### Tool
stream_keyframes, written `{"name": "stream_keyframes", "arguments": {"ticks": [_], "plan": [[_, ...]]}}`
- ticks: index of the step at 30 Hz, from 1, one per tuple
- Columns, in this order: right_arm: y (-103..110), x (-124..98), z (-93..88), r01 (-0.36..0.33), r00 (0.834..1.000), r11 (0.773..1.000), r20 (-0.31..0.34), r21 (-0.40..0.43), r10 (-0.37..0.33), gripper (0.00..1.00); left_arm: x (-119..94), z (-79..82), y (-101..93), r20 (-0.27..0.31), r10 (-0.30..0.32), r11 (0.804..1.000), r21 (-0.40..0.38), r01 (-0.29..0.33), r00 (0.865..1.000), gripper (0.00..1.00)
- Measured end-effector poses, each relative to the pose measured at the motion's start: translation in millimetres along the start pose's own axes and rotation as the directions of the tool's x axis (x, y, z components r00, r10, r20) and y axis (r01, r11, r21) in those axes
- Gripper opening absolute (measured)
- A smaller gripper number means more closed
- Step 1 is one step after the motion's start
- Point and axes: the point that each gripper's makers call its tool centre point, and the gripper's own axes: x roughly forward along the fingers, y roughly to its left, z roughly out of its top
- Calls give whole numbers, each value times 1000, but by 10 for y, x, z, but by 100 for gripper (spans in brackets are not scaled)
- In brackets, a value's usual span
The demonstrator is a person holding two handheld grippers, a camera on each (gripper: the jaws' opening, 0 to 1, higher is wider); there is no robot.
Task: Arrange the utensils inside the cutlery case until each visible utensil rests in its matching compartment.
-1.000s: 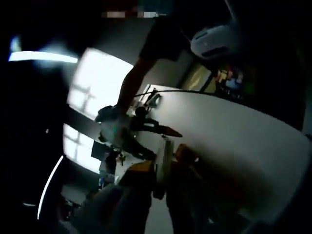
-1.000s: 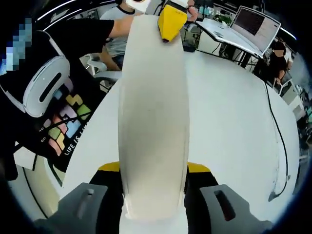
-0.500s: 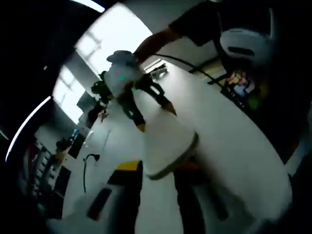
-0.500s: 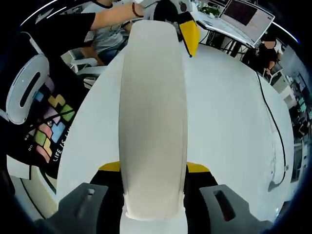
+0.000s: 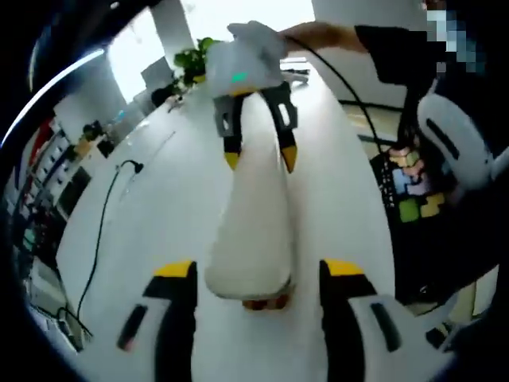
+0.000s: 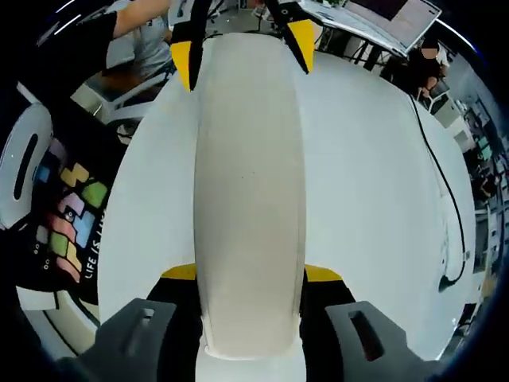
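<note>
- White, long, closed cutlery case (image 6: 250, 199) held lengthwise over the white table (image 6: 374, 183); no utensils visible, so what sits inside cannot be told.
- Right gripper (image 6: 250, 274): jaws closed on the near end of the case, yellow pads pressed against both its sides.
- Left gripper (image 5: 258, 274): jaws spread wider than the case, which lies between them; contact with either pad cannot be told. In the right gripper view, its yellow tips (image 6: 183, 56) straddle the far end.
- In the left gripper view, the right gripper clamps the opposite end, a hand (image 5: 318, 33) behind it.
- Black cable (image 6: 445, 207) trails across the table, well apart from the case.
- Risk, as a judgement: with one end clamped and the other loose, the case could sag or twist out. If the left jaws close off-centre, they may skid on the smooth shell. Tilting could shift anything inside.
</note>
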Motion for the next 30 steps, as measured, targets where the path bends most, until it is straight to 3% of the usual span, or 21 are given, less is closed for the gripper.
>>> {"name": "stream_keyframes", "arguments": {"ticks": [4,6,7,12,19,30], "plan": [[28,41,-6,15,999,1000,-43,-3,-15,47,88,84,-64,-55,-16,1000,12,16,998,67],[15,55,-1,29,998,1000,-60,-6,-29,47,140,108,-63,-77,-18,1000,-1,18,997,63],[13,59,7,33,997,999,-65,-15,-34,47,193,103,-137,-87,-17,1000,0,17,996,60],[-33,72,61,35,997,999,-63,-16,-36,47,337,-51,-123,-164,-12,999,-32,6,986,57],[-51,147,57,38,994,999,-101,-10,-39,47,426,-127,-147,-188,-68,993,-103,49,980,51],[-48,230,26,45,987,999,-153,-24,-48,47,539,-259,-212,-216,-96,990,-118,71,972,49]]}}
